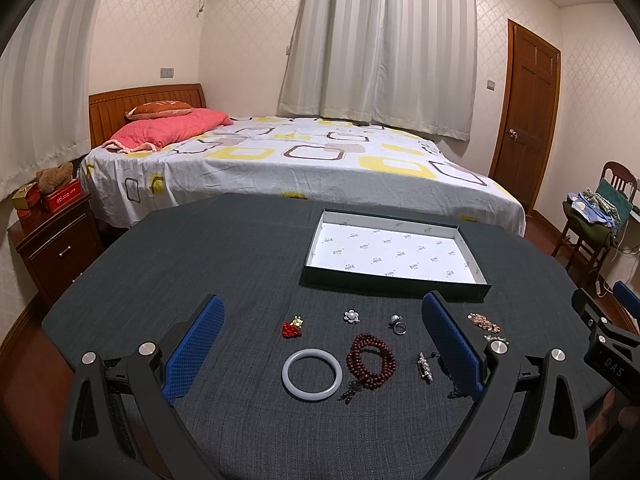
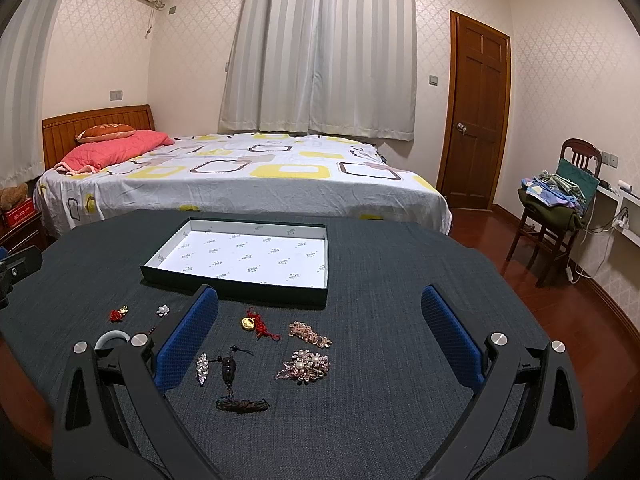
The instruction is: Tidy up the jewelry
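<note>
While both tools hung over the dark grey cloth table (image 1: pixel 168 264), nothing was in the flat green box with white paper inside (image 1: pixel 394 254). The left gripper (image 1: pixel 320 344) had its blue pads spread wide and held nothing. The right gripper (image 2: pixel 320 340) was wide open and bare too. All the jewelry lay on the cloth near the box. The smooth white round bangle (image 1: pixel 312 375) looked hard and slippery, and might break if dropped, so pinching 1 side of its rim seemed best. The dark red bead string (image 1: pixel 372 360) looked floppy and light. Grabbing its bunched loops together seemed wise.
</note>
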Available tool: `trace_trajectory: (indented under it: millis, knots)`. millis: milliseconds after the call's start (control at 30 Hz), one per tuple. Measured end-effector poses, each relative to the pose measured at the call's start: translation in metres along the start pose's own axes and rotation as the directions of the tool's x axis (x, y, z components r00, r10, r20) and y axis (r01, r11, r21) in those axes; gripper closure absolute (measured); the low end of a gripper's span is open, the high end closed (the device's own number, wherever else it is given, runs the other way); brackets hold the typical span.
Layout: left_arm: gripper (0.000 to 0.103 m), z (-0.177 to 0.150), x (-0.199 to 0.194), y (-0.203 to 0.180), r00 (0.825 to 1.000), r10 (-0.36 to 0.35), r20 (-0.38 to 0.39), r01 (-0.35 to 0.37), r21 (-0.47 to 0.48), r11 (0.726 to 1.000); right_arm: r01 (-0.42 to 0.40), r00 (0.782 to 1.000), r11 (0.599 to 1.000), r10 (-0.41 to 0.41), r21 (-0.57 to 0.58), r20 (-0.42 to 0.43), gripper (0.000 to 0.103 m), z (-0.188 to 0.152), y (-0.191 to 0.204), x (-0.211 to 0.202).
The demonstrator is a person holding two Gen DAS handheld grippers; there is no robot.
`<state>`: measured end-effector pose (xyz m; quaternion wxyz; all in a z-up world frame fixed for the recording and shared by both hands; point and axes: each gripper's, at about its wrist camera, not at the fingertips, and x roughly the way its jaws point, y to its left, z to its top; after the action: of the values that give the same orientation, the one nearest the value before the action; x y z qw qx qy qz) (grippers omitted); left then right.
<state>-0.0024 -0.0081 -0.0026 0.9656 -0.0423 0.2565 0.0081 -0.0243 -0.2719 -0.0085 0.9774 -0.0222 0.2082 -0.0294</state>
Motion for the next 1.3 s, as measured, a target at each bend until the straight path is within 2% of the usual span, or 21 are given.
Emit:
trace_trajectory:
  millis: [1033,1167,1300]
  knots:
    - [0.007,-0.001,0.002,0.001,1.000,0.008,-0.001,-0.008,0.007,1.000,-0.002,1.000,1.000,0.002,0.001,-0.003,0.004,-0.001,0.001,0.002]
    - [0.007,-0.009,0.019,0.009,0.999,0.022,-0.042,-0.023,-0.009,1.000,-0.006,1.000,1.000,0.006,-0.003,-0.023,0.004,-0.007,0.008,0.010]
    - [0.007,-0.025,0.050,0.019,0.988,0.002,-0.156,-0.008,-0.033,0.999,-0.012,0.997,1.000,0.011,-0.008,-0.073,0.004,-0.020,0.013,0.029]
